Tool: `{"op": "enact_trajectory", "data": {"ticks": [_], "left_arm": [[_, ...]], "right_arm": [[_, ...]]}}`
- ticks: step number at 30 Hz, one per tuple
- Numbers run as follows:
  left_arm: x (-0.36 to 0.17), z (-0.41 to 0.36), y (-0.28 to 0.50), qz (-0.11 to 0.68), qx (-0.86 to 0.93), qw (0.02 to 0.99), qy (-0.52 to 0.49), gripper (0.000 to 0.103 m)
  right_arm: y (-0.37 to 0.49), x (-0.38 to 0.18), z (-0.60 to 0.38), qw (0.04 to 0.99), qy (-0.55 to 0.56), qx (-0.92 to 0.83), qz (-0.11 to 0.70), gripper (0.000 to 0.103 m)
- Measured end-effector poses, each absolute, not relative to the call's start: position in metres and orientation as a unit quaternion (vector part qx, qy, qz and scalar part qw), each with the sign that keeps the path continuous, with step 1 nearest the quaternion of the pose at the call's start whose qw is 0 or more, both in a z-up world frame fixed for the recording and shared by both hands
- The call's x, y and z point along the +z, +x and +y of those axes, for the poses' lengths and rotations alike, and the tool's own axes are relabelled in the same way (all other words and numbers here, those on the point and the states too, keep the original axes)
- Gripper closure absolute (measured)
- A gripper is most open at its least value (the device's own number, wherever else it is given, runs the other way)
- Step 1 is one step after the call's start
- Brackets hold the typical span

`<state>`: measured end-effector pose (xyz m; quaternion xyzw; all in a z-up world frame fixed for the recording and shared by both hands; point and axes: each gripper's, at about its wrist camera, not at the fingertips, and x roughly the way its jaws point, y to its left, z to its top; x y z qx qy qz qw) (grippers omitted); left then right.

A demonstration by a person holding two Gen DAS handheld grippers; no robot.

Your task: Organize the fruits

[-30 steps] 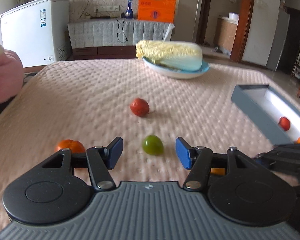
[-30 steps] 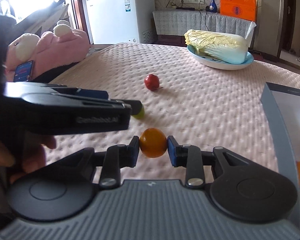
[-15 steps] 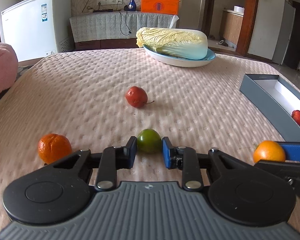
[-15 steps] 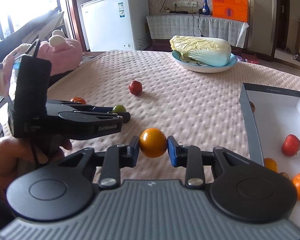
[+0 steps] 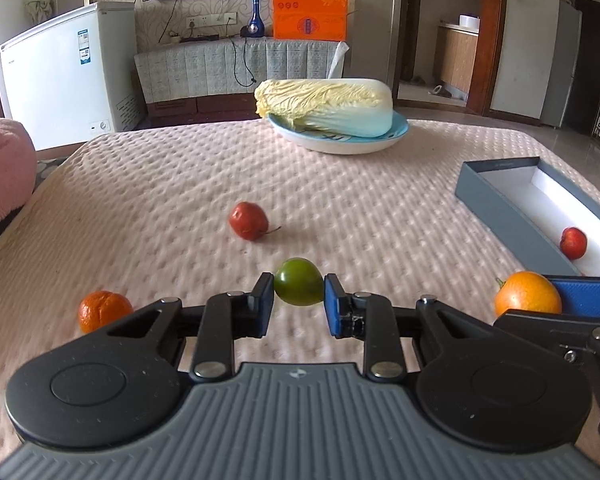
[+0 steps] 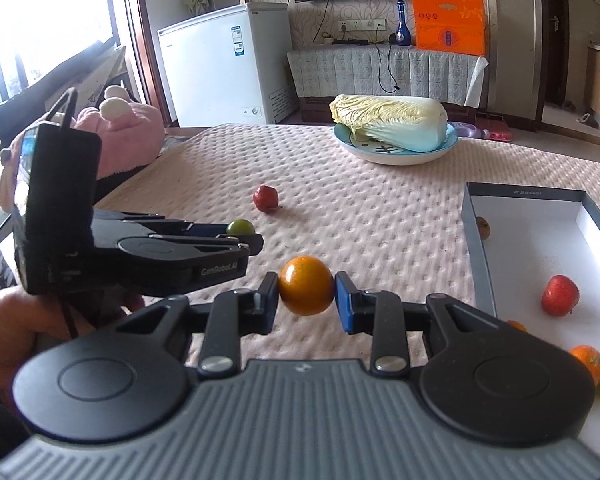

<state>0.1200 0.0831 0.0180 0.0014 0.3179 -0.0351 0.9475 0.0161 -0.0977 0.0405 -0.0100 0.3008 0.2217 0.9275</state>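
Observation:
My left gripper [image 5: 299, 304] is shut on a green fruit [image 5: 298, 287], held just above the pink quilted table cover [image 5: 172, 184]. My right gripper [image 6: 306, 300] is shut on an orange fruit [image 6: 306, 290], also seen at the right of the left wrist view [image 5: 527, 294]. A red fruit [image 5: 248, 220] and a mandarin [image 5: 104, 309] lie loose on the cover. A grey box [image 6: 476, 248] with a white inside stands at the right and holds a red fruit [image 6: 560, 295] and several other fruits.
A blue plate [image 5: 340, 144] with a napa cabbage [image 5: 328, 106] stands at the far side of the table. A pink plush toy [image 6: 116, 136] lies off the left edge. The left gripper's body [image 6: 140, 252] is close to the left of my right gripper.
My left gripper closed on the green fruit and lifted it slightly. My right gripper rose with the orange fruit, and more of the box came into its view.

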Motion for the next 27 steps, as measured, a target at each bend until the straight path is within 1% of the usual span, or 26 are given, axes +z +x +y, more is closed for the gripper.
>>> {"op": "enact_trajectory", "data": {"ticks": [27], "left_arm": [[0.025, 0.005, 0.119, 0.311, -0.075, 0.947, 0.024, 0.072]], "right_arm": [[-0.001, 0.053, -0.167, 0.941, 0.021, 0.184, 0.283, 0.070]]}}
